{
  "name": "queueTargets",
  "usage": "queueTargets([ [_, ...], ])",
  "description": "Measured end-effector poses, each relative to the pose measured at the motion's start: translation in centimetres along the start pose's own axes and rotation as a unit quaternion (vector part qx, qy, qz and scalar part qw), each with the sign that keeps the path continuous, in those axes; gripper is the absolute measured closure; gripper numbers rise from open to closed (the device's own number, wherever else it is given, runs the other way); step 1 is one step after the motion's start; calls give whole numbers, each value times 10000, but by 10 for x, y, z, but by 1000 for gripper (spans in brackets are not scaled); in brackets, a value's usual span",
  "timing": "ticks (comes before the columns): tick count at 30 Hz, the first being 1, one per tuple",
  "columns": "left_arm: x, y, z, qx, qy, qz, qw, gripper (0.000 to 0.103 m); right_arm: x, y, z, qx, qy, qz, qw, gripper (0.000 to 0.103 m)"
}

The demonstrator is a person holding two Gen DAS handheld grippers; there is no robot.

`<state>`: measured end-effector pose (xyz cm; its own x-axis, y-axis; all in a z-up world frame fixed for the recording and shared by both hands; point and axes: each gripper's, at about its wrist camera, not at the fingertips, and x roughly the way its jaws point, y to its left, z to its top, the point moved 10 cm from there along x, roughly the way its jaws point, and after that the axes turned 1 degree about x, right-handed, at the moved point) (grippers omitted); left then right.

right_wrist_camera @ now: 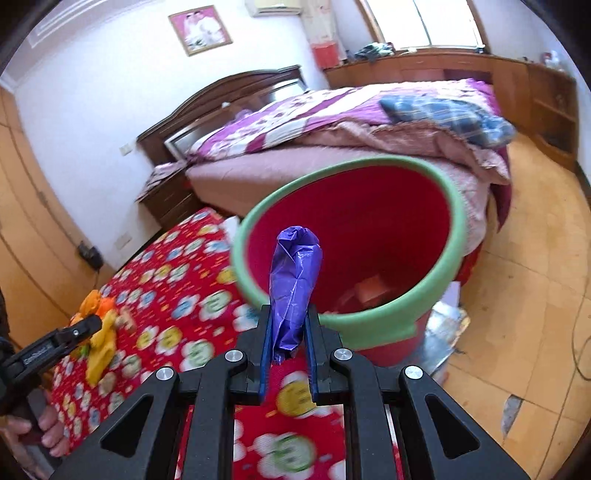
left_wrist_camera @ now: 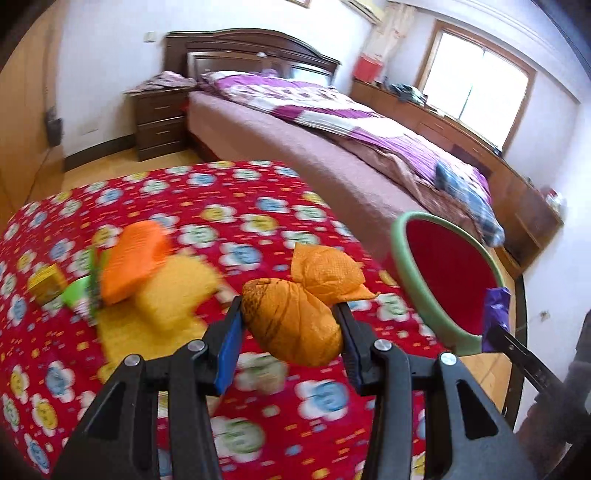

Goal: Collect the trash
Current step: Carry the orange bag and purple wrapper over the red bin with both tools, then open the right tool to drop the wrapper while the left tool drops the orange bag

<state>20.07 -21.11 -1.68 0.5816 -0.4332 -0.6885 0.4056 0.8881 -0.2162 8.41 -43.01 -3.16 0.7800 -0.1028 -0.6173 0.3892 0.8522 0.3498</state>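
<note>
Left gripper (left_wrist_camera: 291, 317) clamps an orange wrapper (left_wrist_camera: 295, 321) above the red flowered cloth (left_wrist_camera: 221, 206). Right gripper (right_wrist_camera: 288, 332) pinches a purple wrapper (right_wrist_camera: 293, 280) just before the green-rimmed red bin (right_wrist_camera: 458, 236); farther off, a bed (right_wrist_camera: 332, 122).

Background: dark wooden bed (left_wrist_camera: 258, 62) with purple-white floral quilt (right_wrist_camera: 295, 118), blue plaid cloth (right_wrist_camera: 454, 114) on it, dark wooden nightstand (left_wrist_camera: 159, 122), framed wall picture (right_wrist_camera: 200, 29).
</note>
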Motion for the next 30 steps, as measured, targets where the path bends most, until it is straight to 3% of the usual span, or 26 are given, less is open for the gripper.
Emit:
queueTargets([
  [6,26,-68,5,458,182,-551,9973,56,7,-37,19,202,-160,-128,9996,88],
  [12,48,-117,5,802,327,-872,9924,56,11,-68,30,432,-270,-172,9986,86],
  [20,75,-152,1,1050,501,-941,9887,55,16,-81,30,551,-266,-12,9981,83],
  [26,83,-155,1,1141,481,-810,9890,55,14,-80,31,604,-319,159,9975,79],
  [30,90,-157,1,1229,495,-730,9885,49,12,-81,31,650,-323,277,9970,78],
])
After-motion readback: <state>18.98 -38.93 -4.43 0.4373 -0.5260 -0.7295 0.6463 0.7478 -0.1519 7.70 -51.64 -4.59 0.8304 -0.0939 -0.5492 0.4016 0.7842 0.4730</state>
